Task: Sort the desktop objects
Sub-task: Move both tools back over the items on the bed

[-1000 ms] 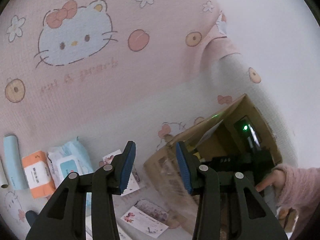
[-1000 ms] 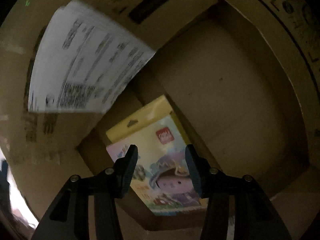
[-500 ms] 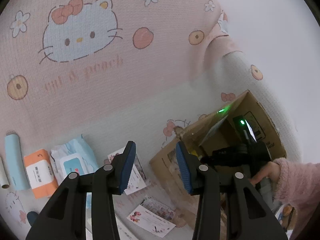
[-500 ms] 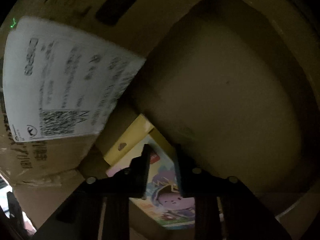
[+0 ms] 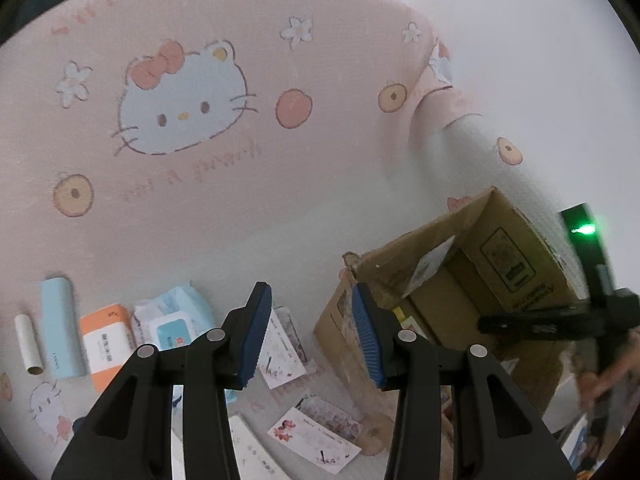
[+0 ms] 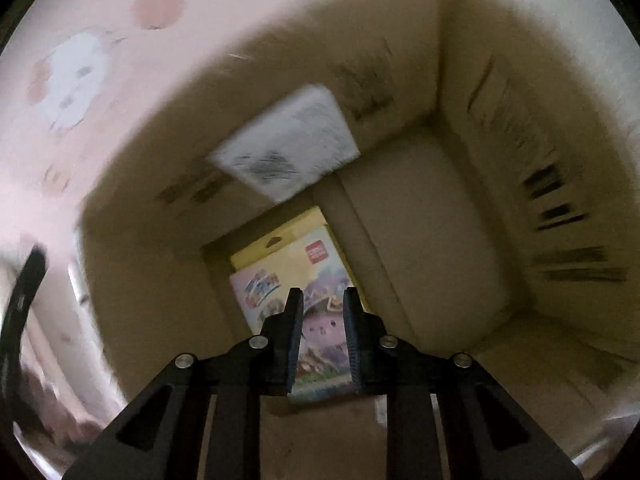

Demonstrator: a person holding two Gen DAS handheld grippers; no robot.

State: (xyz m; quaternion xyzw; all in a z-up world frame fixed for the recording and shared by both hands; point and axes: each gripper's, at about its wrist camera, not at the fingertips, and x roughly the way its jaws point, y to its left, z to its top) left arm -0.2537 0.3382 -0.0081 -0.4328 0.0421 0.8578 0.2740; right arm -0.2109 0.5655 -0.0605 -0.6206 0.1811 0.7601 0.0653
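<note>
A brown cardboard box (image 5: 516, 248) stands open at the right of the pink cartoon-cat cloth. A yellow and purple toy packet (image 6: 288, 276) lies flat on the box floor, seen in the right wrist view. My right gripper (image 6: 320, 336) hangs above the box opening, jaws narrowly apart with nothing between them; it also shows in the left wrist view (image 5: 560, 320). My left gripper (image 5: 308, 336) is open and empty above the cloth, left of the box. Below it lie picture cards (image 5: 316, 436), a wet-wipe pack (image 5: 168, 320) and an orange tissue pack (image 5: 106, 344).
A light blue tube (image 5: 60, 332) and a cardboard roll (image 5: 28, 344) lie at the far left. A white shipping label (image 6: 288, 148) hangs on the box's inner wall. The pink cloth (image 5: 280, 160) spreads far beyond the objects.
My right gripper has pulled up and back out of the box, leaving the toy packet on the floor; its jaws went from wide open to narrow. The left gripper has drifted slightly.
</note>
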